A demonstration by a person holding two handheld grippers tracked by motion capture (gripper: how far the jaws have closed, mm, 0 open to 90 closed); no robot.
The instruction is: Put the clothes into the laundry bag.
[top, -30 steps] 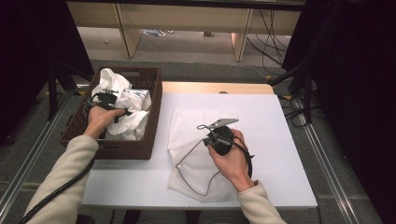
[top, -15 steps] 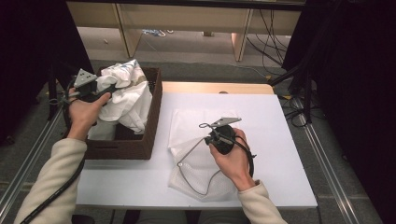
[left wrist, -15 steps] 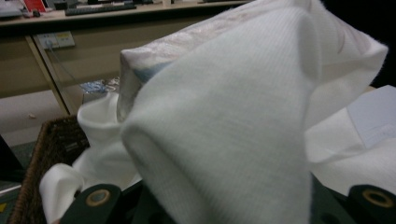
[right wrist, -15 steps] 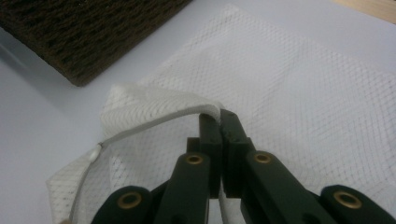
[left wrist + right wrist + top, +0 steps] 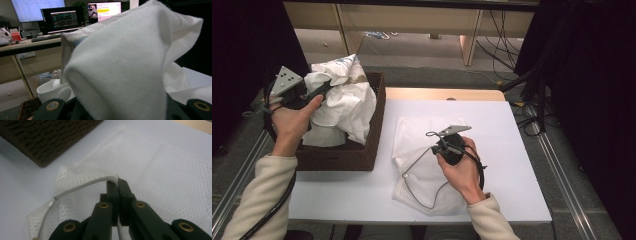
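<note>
- At the upper left of the high view, the left gripper (image 5: 314,94) has its jaws clamped on a crumpled white cotton garment (image 5: 344,102), which hangs over the dark brown woven basket (image 5: 371,137).
- At centre frame, the right gripper (image 5: 438,145) has its jaws pressed together on the corded rim of a white mesh laundry bag (image 5: 422,135) lying flat on the white table (image 5: 512,165).
- In the right gripper view the mesh rim (image 5: 85,183) arches up off the table, which opens the bag's mouth.
- To do this step well, the garment should clear the basket wall fully before it is swung across.
- The right grip should hold the rim high, so that the cloth can feed in hem first.
</note>
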